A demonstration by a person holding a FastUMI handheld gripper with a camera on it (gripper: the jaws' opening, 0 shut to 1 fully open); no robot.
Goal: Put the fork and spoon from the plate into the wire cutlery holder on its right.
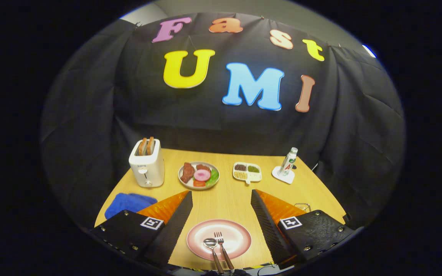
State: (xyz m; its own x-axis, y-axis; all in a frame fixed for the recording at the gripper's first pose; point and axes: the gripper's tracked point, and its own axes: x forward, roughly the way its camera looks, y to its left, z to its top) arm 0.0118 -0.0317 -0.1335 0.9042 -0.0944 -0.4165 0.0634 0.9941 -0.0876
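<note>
Wooden table (228, 199) stretched ahead, my gripper (221, 226) spread wide and empty over the plate (240, 239) where spoon (210, 243) and fork (219, 239) lay, the wire holder (302, 207) barely visible right, so I judged grasping came next.

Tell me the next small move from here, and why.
Probably lower the open gripper toward the fork: it and the spoon lie side by side on the pink plate between the fingers, untouched.
</note>
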